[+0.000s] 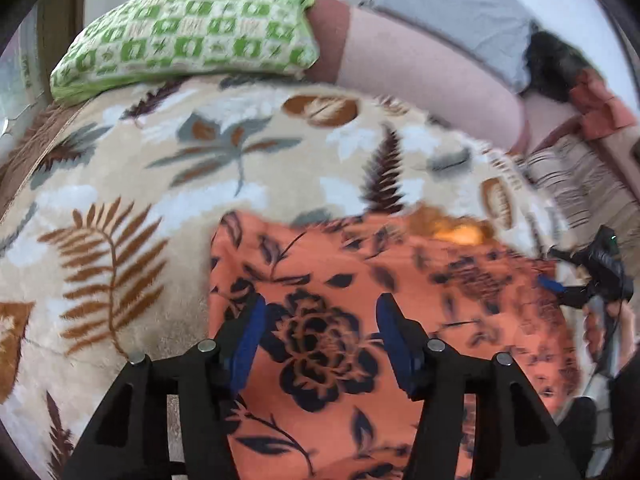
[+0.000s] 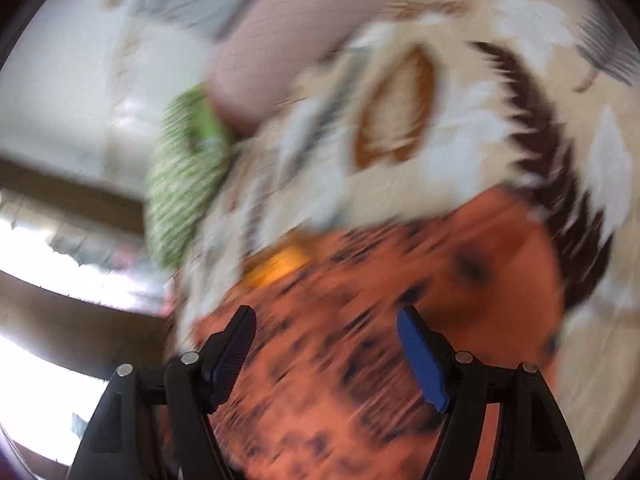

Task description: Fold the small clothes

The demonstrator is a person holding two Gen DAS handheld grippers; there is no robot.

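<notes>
An orange garment with a dark floral print [image 1: 332, 280] lies spread on a leaf-patterned blanket [image 1: 132, 184]. An orange-yellow patch [image 1: 460, 234] shows at its far edge. My left gripper [image 1: 322, 310] is open and empty, just above the garment's near part. My right gripper [image 2: 326, 318] is open and empty over the same garment [image 2: 360, 320]; its view is heavily blurred. The right gripper also shows in the left wrist view [image 1: 592, 276], at the garment's right edge.
A green-and-white patterned pillow [image 1: 188, 28] lies at the back left of the bed. A pink bolster [image 1: 420, 68] with grey cloth [image 1: 452, 4] lies at the back right. Striped fabric [image 1: 576, 184] lies at the right. The blanket's left edge drops off by a brown border [image 1: 24, 152].
</notes>
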